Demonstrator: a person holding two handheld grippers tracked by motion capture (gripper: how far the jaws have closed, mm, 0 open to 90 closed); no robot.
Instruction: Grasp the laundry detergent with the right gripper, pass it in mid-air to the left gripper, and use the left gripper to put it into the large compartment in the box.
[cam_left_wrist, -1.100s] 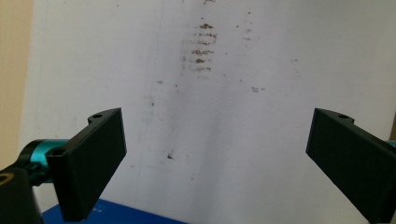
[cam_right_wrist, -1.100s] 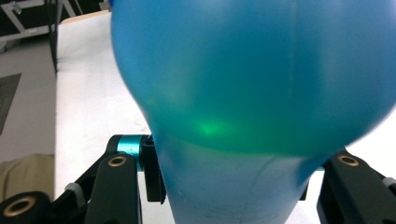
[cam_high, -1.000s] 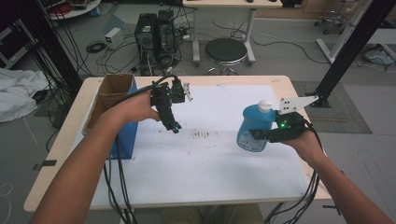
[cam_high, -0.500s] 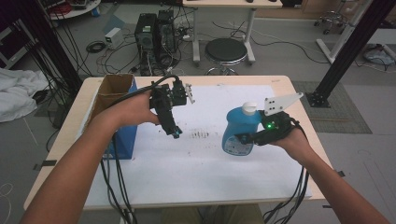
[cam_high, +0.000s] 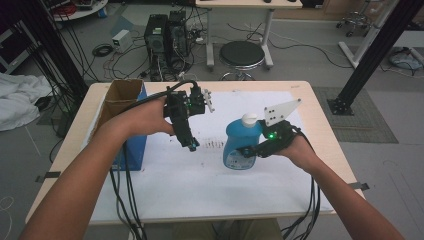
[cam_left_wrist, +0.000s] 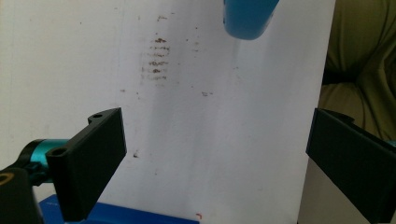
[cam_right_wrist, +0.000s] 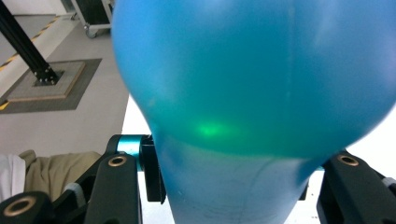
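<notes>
Gripping the blue bottle (cam_high: 240, 146) low on its body, the right claw (cam_high: 248, 151) has both jaws pressed against it, right of centre on the desk (cam_high: 325, 150). White cap on top; any label too blurred to read. Left claw (cam_high: 192, 145) hangs just left of the bottle, jaws spread wide with nothing between them, over brown smudges (cam_high: 214, 144) on the white sheet (cam_high: 200, 185). Blue box (cam_high: 131, 145) with open cardboard flaps at the left edge. Beyond the desk: round stool (cam_high: 242, 54), computer towers (cam_high: 165, 32), loose cables on the floor.
</notes>
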